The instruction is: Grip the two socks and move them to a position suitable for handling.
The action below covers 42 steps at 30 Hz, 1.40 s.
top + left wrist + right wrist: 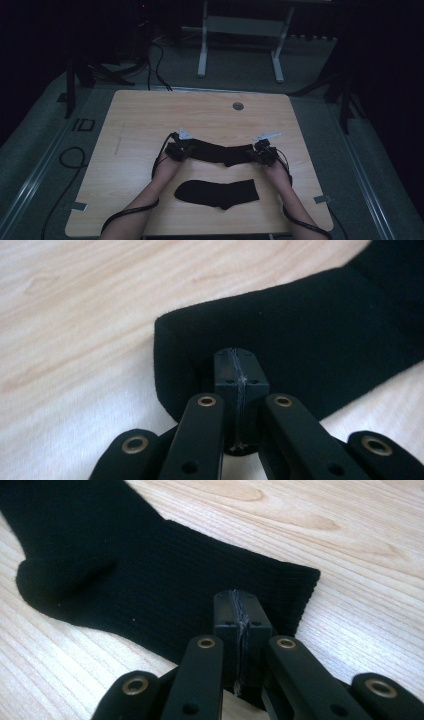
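A black ribbed sock (220, 152) stretches across the middle of a wooden table (140, 120), long axis running left to right. The left gripper (235, 371) pinches its toe end and the right gripper (236, 612) its cuff, both sets of jaws closed on the fabric. A second sock (217, 193) lies nearer the person.

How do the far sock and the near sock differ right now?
The far sock is gripped at both ends, by the left gripper and right gripper; the near sock lies free. The far sock is stretched long between them; the near sock looks shorter, its heel bump pointing toward the person. Both are black, on the wooden table.
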Tool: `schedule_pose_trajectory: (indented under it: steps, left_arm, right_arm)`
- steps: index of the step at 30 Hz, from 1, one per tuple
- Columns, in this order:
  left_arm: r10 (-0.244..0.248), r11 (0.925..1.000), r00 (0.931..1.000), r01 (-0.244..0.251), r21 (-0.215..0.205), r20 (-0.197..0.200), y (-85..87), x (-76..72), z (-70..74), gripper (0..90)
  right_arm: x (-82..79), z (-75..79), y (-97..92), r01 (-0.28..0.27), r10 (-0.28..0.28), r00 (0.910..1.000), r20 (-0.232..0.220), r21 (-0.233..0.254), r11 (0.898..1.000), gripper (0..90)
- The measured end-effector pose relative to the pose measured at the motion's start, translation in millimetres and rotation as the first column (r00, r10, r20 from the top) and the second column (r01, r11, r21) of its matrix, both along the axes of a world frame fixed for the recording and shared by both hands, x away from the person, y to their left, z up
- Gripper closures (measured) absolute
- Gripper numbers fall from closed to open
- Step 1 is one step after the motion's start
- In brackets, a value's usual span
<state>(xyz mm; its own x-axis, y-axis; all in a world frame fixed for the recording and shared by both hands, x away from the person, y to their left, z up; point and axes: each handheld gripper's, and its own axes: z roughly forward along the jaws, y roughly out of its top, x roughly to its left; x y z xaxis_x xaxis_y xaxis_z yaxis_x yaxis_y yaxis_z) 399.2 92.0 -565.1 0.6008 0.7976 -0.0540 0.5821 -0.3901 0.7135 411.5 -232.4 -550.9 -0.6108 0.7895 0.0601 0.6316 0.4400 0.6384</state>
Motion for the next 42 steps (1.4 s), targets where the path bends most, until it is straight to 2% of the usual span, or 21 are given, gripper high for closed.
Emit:
schedule_pose_trajectory:
  steps: [2, 3, 8, 16, 19, 25, 29, 32, 34, 37, 40, 42]
  left_arm:
    - [-0.001, 1.0, 1.0, 0.001, -0.002, -0.003, 1.4, -2.3, 0.0, 89.8]
    - [-0.002, 1.0, 0.9999, 0.002, 0.003, -0.012, 5.6, -10.1, 0.8, 89.8]
    - [-0.011, 0.9999, 0.9997, 0.011, -0.006, -0.023, 16.8, -28.3, 0.7, 89.8]
    - [-0.012, 0.9991, 0.9992, 0.011, -0.04, -0.039, 32.5, -51.3, -0.9, 89.8]
    - [-0.013, 0.9986, 0.9991, 0.011, -0.052, -0.04, 34.4, -55.0, -1.6, 89.7]
    - [-0.015, 0.9984, 0.9985, 0.012, -0.055, -0.053, 33.5, -52.9, -0.5, 89.5]
    - [-0.026, 0.9972, 0.9984, 0.022, -0.071, -0.05, 33.1, -56.9, 2.6, 82.6]
    - [-0.034, 0.9932, 0.9981, 0.029, -0.113, -0.051, 35.3, -63.3, 9.1, 77.6]
    - [-0.052, 0.9895, 0.9975, 0.045, -0.138, -0.048, 37.7, -68.1, 14.7, 69.9]
    - [-0.06, 0.9869, 0.9972, 0.053, -0.152, -0.044, 41.7, -76.4, 22.7, 61.7]
    - [-0.063, 0.9872, 0.997, 0.056, -0.149, -0.044, 45.4, -86.5, 26.2, 58.9]
    - [-0.071, 0.9852, 0.9956, 0.06, -0.16, -0.062, 47.2, -93.1, 25.2, 58.9]
  right_arm:
    - [-0.3, -0.3, -0.5, 0.003, -0.003, 1.0, 0.001, 0.004, 1.0, 88.6]
    - [-0.7, -0.6, -0.5, 0.003, -0.003, 1.0, 0.002, 0.008, 1.0, 89.0]
    - [-10.3, -2.5, 5.5, -0.054, 0.054, 0.9985, 0.006, 0.023, 0.998, 89.0]
    - [-28.7, -4.1, 14.4, -0.099, 0.099, 0.9951, 0.009, 0.037, 0.994, 88.9]
    - [-33.7, -4.6, 15.8, -0.11, 0.11, 0.9938, 0.018, 0.033, 0.993, 88.9]
    - [-31.5, -4.0, 16.3, -0.108, 0.108, 0.9941, 0.005, 0.041, 0.993, 86.6]
    - [-33.3, 0.5, 16.5, -0.117, 0.117, 0.9931, 0.005, 0.041, 0.992, 79.3]
    - [-37.2, 7.5, 12.1, -0.125, 0.124, 0.9921, 0.019, 0.049, 0.991, 73.0]
    - [-41.4, 13.5, 6.7, -0.116, 0.115, 0.9928, 0.034, 0.057, 0.992, 70.4]
    - [-49.9, 21.8, -2.4, -0.105, 0.102, 0.9934, 0.052, 0.076, 0.992, 68.3]
    - [-60.2, 24.8, -7.7, -0.12, 0.117, 0.9919, 0.048, 0.067, 0.99, 65.0]
    - [-66.9, 23.9, -11.1, -0.129, 0.127, 0.991, 0.042, 0.054, 0.99, 62.0]
